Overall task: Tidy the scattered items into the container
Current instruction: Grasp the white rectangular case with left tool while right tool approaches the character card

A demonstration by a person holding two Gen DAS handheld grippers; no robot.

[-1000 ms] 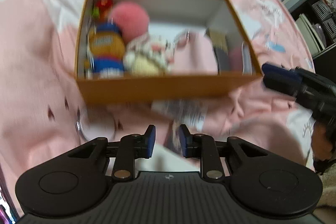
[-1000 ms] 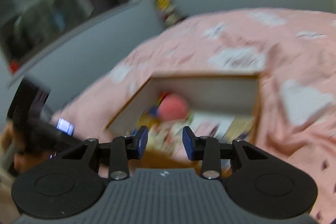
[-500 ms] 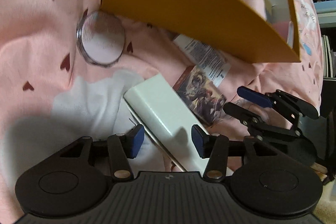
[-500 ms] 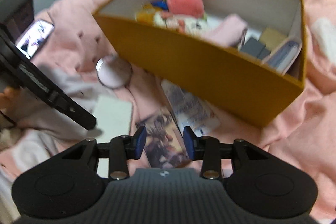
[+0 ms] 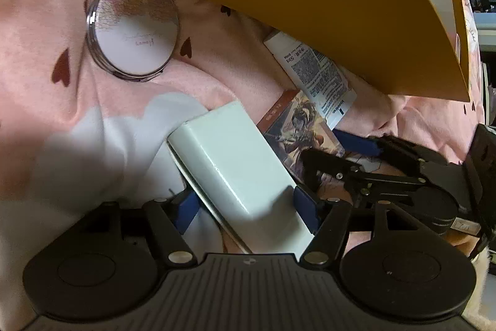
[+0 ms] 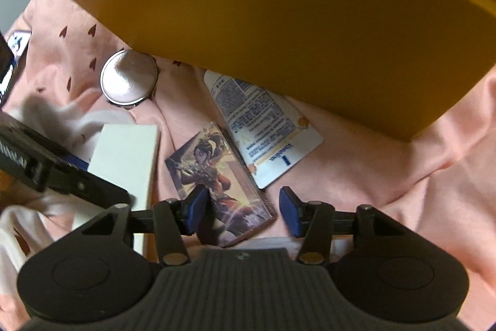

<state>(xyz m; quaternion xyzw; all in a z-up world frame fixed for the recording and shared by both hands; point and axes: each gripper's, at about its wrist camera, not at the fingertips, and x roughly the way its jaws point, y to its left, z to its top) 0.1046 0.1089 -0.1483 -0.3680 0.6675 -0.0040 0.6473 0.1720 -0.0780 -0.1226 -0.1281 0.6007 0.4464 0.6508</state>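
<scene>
Scattered items lie on the pink bedspread (image 6: 403, 176) beside the orange box (image 6: 279, 20). Left gripper (image 5: 245, 207), jaws just widened, straddles the white case (image 5: 235, 163); right gripper (image 6: 241, 211), also widening, straddles the illustrated card box (image 6: 217, 176).

Left tool (image 5: 245, 208) points steeply down, its jaws spread wide and just been opening; right tool (image 6: 241, 213) likewise tilts steeply down, jaws parted and just been opening; neither tool's pads press on anything.
</scene>
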